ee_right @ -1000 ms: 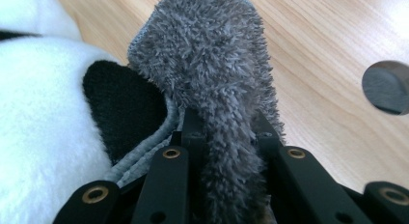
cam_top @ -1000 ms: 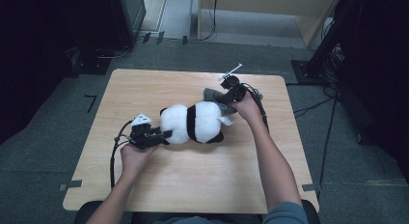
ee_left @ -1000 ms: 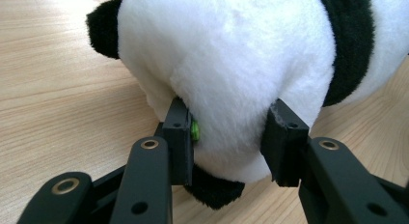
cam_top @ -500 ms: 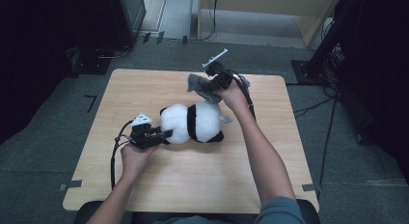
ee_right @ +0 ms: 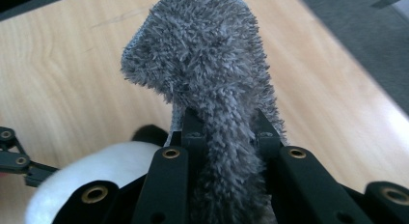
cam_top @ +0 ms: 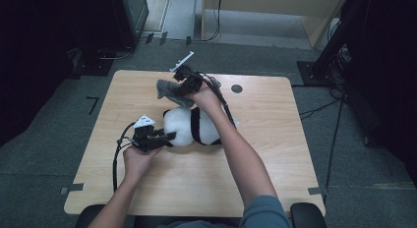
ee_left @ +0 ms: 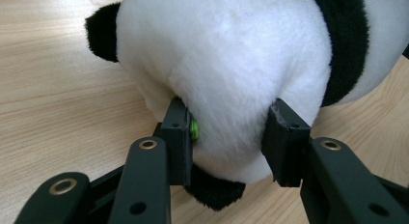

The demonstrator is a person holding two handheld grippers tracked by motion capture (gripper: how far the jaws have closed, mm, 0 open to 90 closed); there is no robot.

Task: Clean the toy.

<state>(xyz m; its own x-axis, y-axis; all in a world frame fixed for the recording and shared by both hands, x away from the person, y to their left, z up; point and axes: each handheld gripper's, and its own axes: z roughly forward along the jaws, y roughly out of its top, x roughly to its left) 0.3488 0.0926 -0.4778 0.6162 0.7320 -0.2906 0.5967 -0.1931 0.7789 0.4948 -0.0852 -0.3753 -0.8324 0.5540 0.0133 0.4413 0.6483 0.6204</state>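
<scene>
The face of the plush panda [cam_top: 192,127] cannot be made out in the high view, where part of its body is covered by the person's right forearm [cam_top: 236,149]; in the left gripper view its top and right side are cut off by the frame. The panda is seen lying near the middle of the counter [cam_top: 275,139]. Its white rounded end is pinched by the left tongs [cam_top: 164,137], and in the left gripper view [ee_left: 231,137] both pads are seen pressed into the fur, a small green spot being noted at the left pad. A grey fuzzy cloth [cam_top: 169,89] is held off the counter beyond the panda, gripped by the right tongs [cam_top: 181,88]; its shaggy pile is shown close up in the right gripper view [ee_right: 212,74], squeezed between the jaws, its lower end being lost behind them. The counter is a pale wood-grain top, with a dark round spot [cam_top: 237,88] noted near the far edge. Grey carpet [cam_top: 49,129] is seen around it, dark equipment is barely made out at both sides, and cables [cam_top: 314,110] are trailed on the right.
</scene>
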